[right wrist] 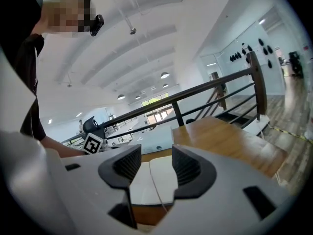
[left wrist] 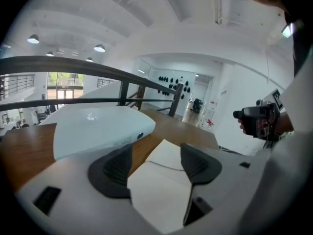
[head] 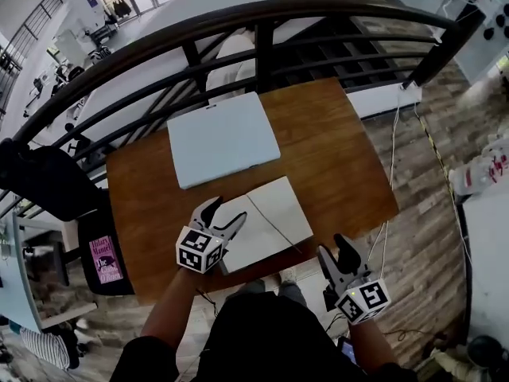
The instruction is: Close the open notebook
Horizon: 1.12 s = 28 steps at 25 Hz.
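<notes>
Showing the notebook lying fully open, closing not begun; we held left gripper and right gripper released, grasping nothing.

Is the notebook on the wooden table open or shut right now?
Open: the notebook lies flat on the table, two white pages spread either side of a centre crease.

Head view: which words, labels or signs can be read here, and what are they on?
"Hilary Mantel", as far as it reads, on the pink cover at lower left; its lower lines are too blurred.
One cube on the left gripper, another on the right gripper: black square patterns, no words.
The white bottle at right: red print, too blurred.
The open notebook: no writing visible.
</notes>
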Motion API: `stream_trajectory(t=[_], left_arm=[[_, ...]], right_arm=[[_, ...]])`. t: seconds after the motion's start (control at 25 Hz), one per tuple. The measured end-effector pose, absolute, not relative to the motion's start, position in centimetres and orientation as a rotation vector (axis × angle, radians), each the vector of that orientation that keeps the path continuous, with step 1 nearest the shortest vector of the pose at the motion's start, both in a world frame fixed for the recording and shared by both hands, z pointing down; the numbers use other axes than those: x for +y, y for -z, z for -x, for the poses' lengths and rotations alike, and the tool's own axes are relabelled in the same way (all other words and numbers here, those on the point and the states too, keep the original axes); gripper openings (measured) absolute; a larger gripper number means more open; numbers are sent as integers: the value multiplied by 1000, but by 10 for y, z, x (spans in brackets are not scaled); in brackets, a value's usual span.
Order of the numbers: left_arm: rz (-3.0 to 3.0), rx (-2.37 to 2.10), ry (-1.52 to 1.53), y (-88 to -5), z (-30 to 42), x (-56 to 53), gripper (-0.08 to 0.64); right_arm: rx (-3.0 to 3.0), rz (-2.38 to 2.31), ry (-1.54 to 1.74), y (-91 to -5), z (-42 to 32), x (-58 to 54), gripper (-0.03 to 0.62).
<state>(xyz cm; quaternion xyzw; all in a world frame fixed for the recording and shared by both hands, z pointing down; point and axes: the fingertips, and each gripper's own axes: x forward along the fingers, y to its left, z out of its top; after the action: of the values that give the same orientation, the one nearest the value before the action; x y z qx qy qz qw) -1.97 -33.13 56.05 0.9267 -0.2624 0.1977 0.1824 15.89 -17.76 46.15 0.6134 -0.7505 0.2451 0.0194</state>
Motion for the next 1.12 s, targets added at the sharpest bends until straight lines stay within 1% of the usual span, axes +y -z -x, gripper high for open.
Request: stream_trajectory(t=[0.2, 0.52, 0.68, 0.8, 1.12], left_arm=[[-2654, -568, -738, -599, 6, -334, 308], [-2695, -350, -910, -631, -29, -347, 308], [-2650, -195, -1073, -653, -39, -337, 310], [-2641, -172, -1156, -663, -38, -328, 314], [-2642, -224, -1170, -667, -39, -328, 320]], right_arm=[[-2213, -2010, -800, -478, -159, -160, 193], [-2086, -2098, -886, -502, -161, -128, 193], [-2068, -2118, -927, -510, -162, -120, 193], [-2074, -2110, -942, -512, -163, -117, 193], [-2129, -2008, -923, -508, -165, -116, 189]])
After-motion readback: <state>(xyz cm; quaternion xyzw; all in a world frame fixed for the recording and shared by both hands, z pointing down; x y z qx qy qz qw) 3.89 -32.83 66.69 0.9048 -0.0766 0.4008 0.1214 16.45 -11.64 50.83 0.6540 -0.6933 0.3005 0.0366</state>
